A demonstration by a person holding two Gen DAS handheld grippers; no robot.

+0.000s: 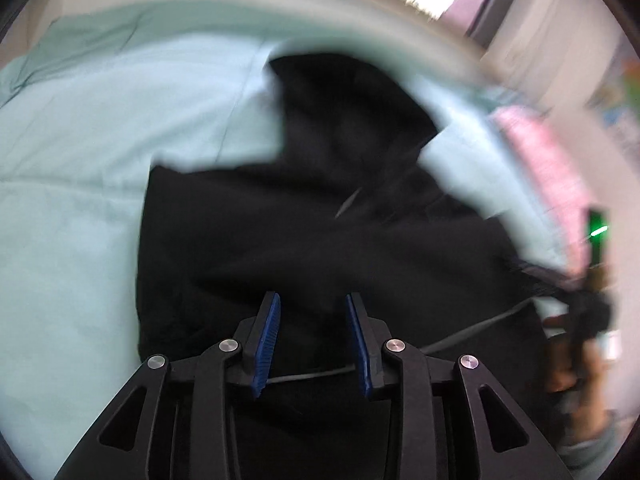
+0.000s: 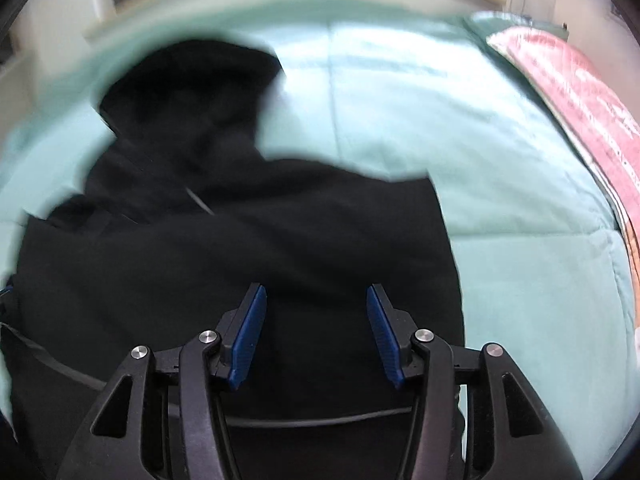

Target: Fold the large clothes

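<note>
A black hooded garment point(image 1: 312, 232) lies spread on a pale mint bed cover point(image 1: 80, 152), hood toward the far side. My left gripper point(image 1: 313, 300) is open and empty, hovering over the garment's near part. In the right wrist view the same black garment point(image 2: 248, 240) fills the left and middle, hood at the upper left. My right gripper point(image 2: 316, 292) is open and empty above the garment's near right part. The right gripper also shows at the far right of the left wrist view point(image 1: 588, 312), in the person's hand. Both views are motion-blurred.
The mint cover point(image 2: 500, 168) extends to the right of the garment. A pink quilted blanket point(image 2: 580, 92) lies along the bed's right edge and also shows in the left wrist view point(image 1: 548, 160). A grey cable point(image 2: 320, 420) crosses under the right gripper. Windows and wall stand behind.
</note>
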